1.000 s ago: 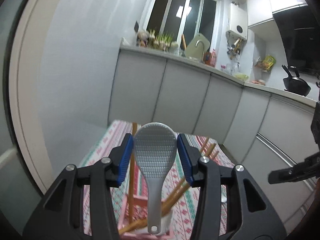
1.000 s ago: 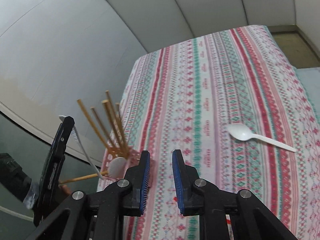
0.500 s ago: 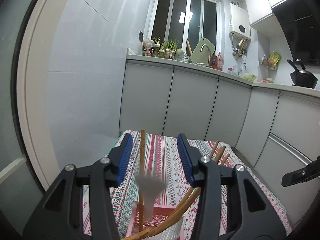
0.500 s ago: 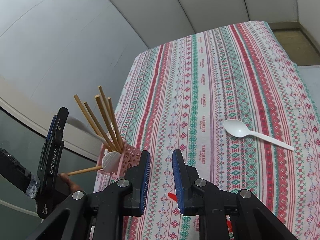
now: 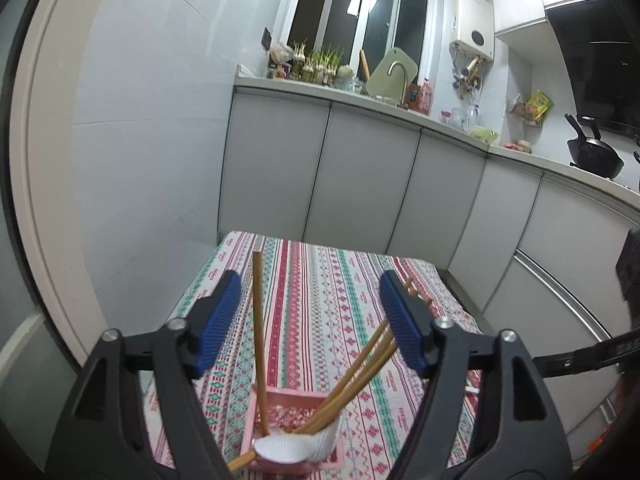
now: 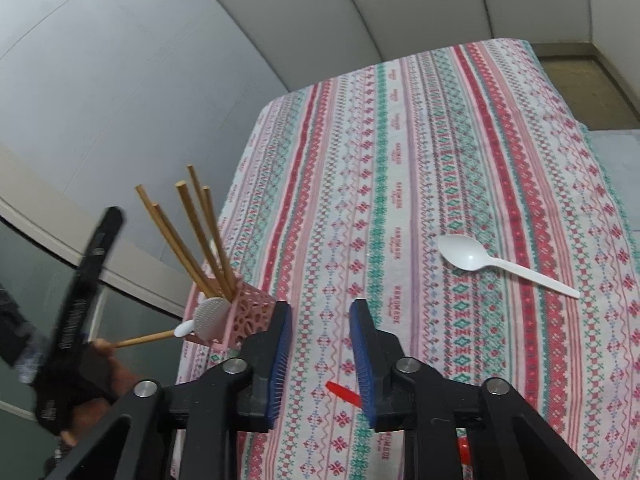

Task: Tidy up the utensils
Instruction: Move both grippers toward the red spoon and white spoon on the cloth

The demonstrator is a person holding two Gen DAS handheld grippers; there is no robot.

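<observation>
Both tongs, left (image 5: 310,320) and right (image 6: 320,350), just opened and empty; paddle (image 6: 211,315) seems loosely seated in holder (image 6: 248,320), so nudging it might tip it out.

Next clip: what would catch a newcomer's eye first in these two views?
Probably the pink utensil holder at the table's near left corner, bristling with wooden chopsticks and a white rice paddle dropped in head-up. Next, the lone white plastic spoon lying on the striped tablecloth to the right, ahead of the open right gripper.

Wrist views, both facing holder (image 5: 294,432)
</observation>
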